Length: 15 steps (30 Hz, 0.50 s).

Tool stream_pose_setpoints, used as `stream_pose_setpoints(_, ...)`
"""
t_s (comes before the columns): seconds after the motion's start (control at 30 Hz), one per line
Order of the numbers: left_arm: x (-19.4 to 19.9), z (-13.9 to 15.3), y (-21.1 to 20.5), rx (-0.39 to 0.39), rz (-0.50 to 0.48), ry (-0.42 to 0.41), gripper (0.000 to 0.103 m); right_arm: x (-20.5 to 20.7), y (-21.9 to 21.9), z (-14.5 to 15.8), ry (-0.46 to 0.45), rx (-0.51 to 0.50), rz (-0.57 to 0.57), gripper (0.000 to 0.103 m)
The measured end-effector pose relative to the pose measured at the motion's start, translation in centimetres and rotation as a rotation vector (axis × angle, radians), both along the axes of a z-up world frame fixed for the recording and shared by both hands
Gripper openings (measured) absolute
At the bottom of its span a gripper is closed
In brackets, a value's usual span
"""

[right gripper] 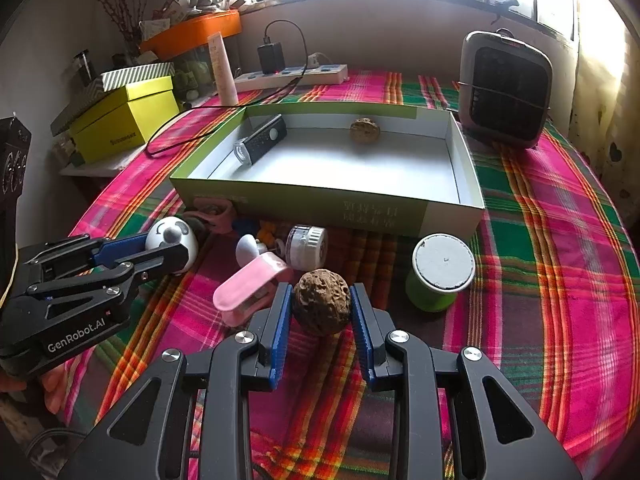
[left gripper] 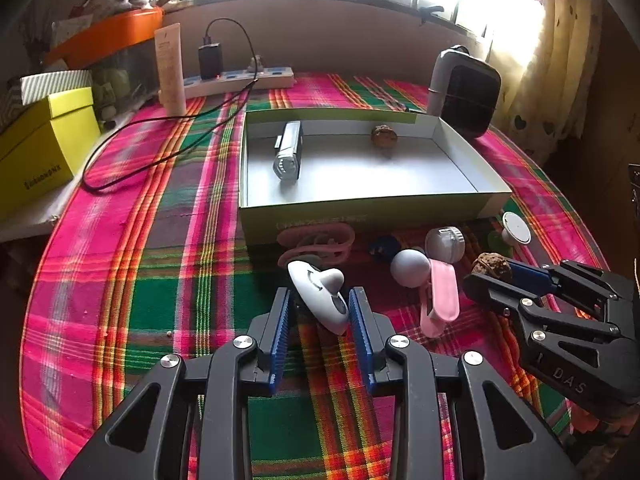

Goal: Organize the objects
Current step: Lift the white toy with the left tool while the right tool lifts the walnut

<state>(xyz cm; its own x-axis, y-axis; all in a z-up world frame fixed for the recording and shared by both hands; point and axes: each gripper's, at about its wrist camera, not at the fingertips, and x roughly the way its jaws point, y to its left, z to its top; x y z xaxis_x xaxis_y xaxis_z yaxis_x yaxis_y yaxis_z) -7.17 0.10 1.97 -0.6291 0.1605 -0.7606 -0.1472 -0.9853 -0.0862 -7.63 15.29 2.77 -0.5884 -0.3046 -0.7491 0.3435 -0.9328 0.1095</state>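
My left gripper (left gripper: 320, 300) is shut on a white egg-shaped gadget (left gripper: 320, 300) with a grey knob, on the plaid cloth; it also shows in the right wrist view (right gripper: 172, 240). My right gripper (right gripper: 320, 308) is shut on a brown walnut (right gripper: 321, 306), seen in the left wrist view (left gripper: 491, 267). The open green box (left gripper: 360, 216) behind holds a black flashlight (left gripper: 288, 152) and a second walnut (left gripper: 384, 136). In front of the box lie a pink clip (right gripper: 248, 284), a white jar (right gripper: 308, 246), a grey ball (left gripper: 410, 266) and a green spool (right gripper: 438, 278).
A black heater (right gripper: 504, 88) stands at the back right. A power strip (right gripper: 292, 74) with charger and a black cable (left gripper: 160, 152) lie at the back. A white tube (left gripper: 172, 68), yellow box (right gripper: 124, 120) and orange box (right gripper: 192, 32) are at left.
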Motion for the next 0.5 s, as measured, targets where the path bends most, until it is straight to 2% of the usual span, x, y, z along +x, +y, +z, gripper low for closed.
stream_pose_setpoints(0.5,0.53,0.83,-0.07,0.020,-0.006,0.022,0.027,0.42,0.33,0.66,0.018,-0.007,-0.001,0.030)
